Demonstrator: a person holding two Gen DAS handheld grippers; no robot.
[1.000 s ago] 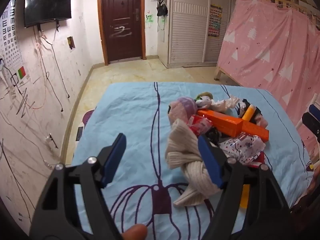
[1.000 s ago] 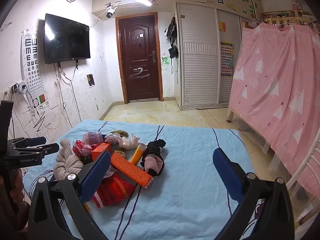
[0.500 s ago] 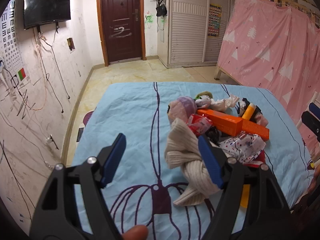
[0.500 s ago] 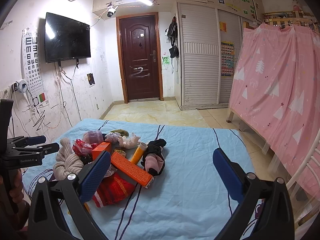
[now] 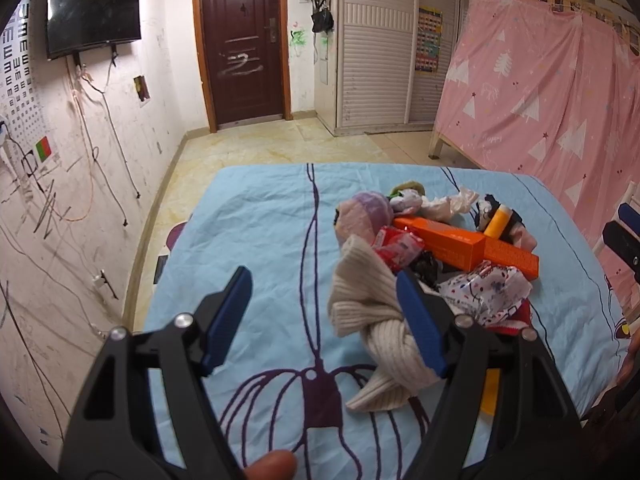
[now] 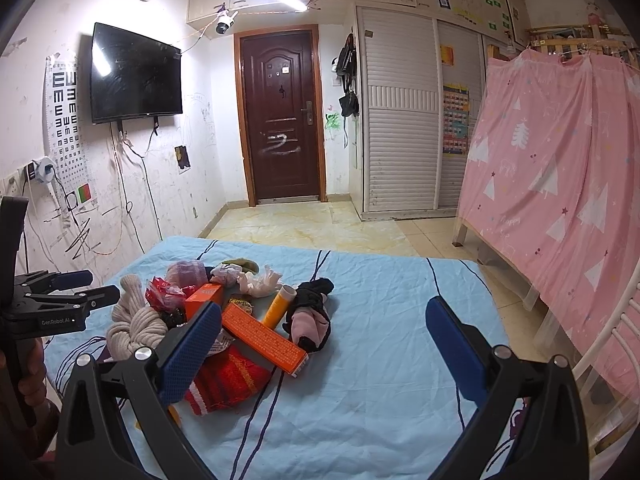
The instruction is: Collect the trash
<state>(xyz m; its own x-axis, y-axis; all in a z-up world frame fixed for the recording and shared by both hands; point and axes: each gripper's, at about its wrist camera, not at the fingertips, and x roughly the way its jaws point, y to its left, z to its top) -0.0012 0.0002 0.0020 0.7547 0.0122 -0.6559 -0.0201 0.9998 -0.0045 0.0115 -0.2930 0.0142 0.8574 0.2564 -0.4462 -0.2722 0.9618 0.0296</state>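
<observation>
Jaws wide on both grippers, hovering tilted down over bedsheet (image 5: 260, 216) clutter.

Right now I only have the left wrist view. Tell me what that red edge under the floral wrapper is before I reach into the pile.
Observer: It is a red knitted cloth, spread on the sheet and partly under the long orange box.
Operator: Report the right gripper.
Observer: The right gripper is open above the near side of the pile, with nothing between its fingers.
Operator: Say what is past the yellow tube.
Observer: A bundled black and pink sock lies beside the yellow tube, then bare blue sheet.
</observation>
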